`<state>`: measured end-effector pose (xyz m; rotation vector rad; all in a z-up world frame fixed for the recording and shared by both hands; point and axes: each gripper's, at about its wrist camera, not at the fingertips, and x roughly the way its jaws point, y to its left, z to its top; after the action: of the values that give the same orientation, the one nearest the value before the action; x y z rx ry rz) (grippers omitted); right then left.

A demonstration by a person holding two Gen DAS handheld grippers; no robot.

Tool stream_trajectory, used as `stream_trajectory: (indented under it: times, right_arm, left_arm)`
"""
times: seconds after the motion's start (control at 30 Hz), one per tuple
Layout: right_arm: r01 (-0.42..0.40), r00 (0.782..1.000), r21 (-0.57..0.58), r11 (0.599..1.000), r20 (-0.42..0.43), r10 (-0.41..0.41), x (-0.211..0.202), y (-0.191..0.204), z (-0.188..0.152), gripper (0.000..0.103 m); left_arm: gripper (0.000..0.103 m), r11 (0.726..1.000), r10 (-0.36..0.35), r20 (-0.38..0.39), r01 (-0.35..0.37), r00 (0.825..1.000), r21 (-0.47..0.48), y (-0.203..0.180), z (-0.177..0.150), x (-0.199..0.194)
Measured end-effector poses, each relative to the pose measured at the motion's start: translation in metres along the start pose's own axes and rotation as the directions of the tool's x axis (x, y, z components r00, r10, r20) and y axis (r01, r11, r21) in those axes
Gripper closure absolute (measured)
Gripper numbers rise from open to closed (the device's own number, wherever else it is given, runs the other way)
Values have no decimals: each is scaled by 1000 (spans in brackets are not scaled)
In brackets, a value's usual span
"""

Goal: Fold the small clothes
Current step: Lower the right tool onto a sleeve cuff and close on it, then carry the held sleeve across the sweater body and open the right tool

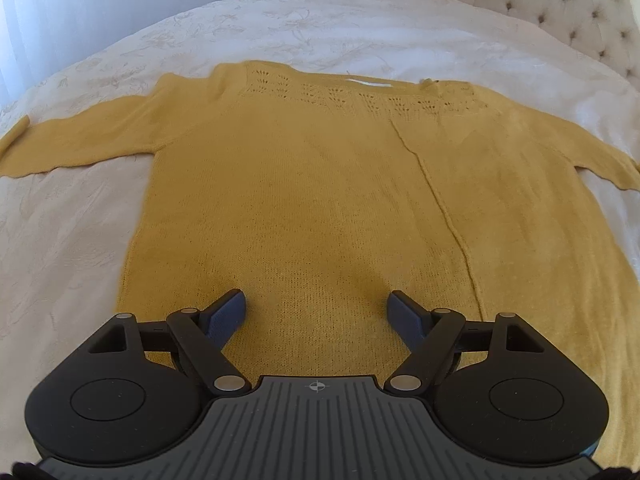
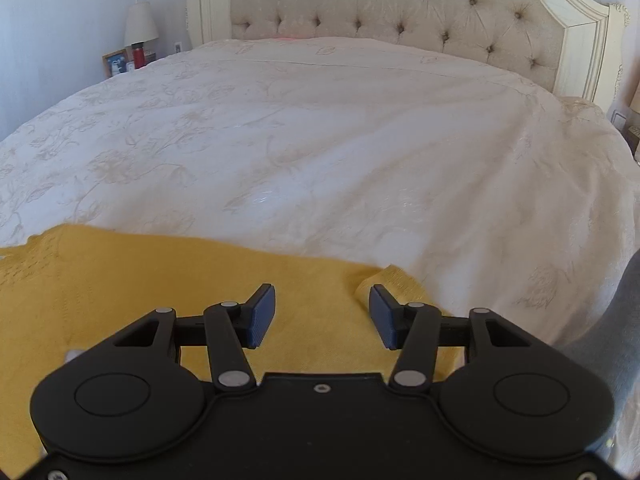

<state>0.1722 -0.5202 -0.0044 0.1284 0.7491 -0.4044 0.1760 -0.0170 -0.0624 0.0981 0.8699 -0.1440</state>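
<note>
A mustard-yellow knitted sweater [image 1: 312, 200] lies flat on the bed, neckline away from me, both sleeves spread out to the sides. A long crease runs down its right half. My left gripper [image 1: 316, 312] is open and empty, hovering over the sweater's lower hem area. In the right wrist view the sweater's right sleeve [image 2: 160, 292] fills the lower left. My right gripper [image 2: 322, 312] is open and empty above the sleeve's end, its right fingertip beside the cuff [image 2: 384, 276].
The sweater lies on a bed with a white embroidered bedspread [image 2: 340, 140]. A tufted beige headboard [image 2: 400, 4] stands at the far end. A nightstand with a lamp [image 2: 140, 26], a red bottle and a picture frame is at the far left.
</note>
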Motion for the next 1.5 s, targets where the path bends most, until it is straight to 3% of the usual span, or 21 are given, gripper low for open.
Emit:
stream_trajectory:
  times: [0.13, 0.2, 0.33, 0.43, 0.47, 0.5, 0.57, 0.73, 0.83, 0.97, 1.1, 1.37, 1.5]
  right_arm:
    - [43, 999, -12, 999, -32, -43, 20, -13, 1, 42]
    - [44, 998, -10, 999, -35, -44, 26, -17, -3, 35]
    - [36, 997, -23, 999, -69, -37, 38, -17, -12, 32]
    - [81, 991, -71, 994, -104, -89, 46, -14, -18, 31]
    - [89, 989, -65, 994, -111, -96, 47, -15, -19, 40]
    - [99, 987, -43, 994, -119, -104, 47, -18, -17, 62]
    - [123, 986, 11, 992, -117, -121, 41, -23, -13, 92]
    - [113, 990, 67, 991, -88, -107, 15, -18, 9, 92]
    - [52, 997, 117, 992, -65, -45, -7, -1, 29, 92]
    - [-61, 998, 150, 987, -25, 66, -36, 42, 60, 92]
    - [-196, 979, 152, 969, -15, 201, -52, 107, 88, 92]
    - [-424, 902, 57, 904, -60, 427, -49, 262, 94, 92]
    - [-483, 868, 0, 876, -131, 479, -36, 332, 80, 92]
  left_arm:
    - [24, 1000, 5, 34, -5, 999, 5, -1, -3, 4]
    - [21, 1000, -4, 49, 4, 999, -4, 0, -5, 6]
    - [17, 999, -34, 85, 34, 996, -4, 4, -12, 6]
    - [13, 999, -47, 92, 45, 995, 15, 3, -13, 7]
    - [9, 998, -57, 89, 56, 994, 22, 3, -12, 8]
    - [7, 998, -64, 85, 61, 994, 28, 2, -11, 10]
    - [5, 997, -71, 84, 69, 994, 31, 2, -12, 11]
    - [3, 991, -116, 84, 109, 990, 79, 4, -11, 12]
    - [3, 986, -157, 93, 150, 983, 77, 11, -9, 10]
    - [4, 980, -201, 124, 200, 972, 18, 26, -5, 4]
    - [4, 973, -228, 144, 232, 963, -12, 39, -1, -1]
    - [4, 976, -189, 135, 201, 973, -87, 74, 6, -7]
    - [4, 972, -177, 130, 194, 976, -134, 91, 11, -8]
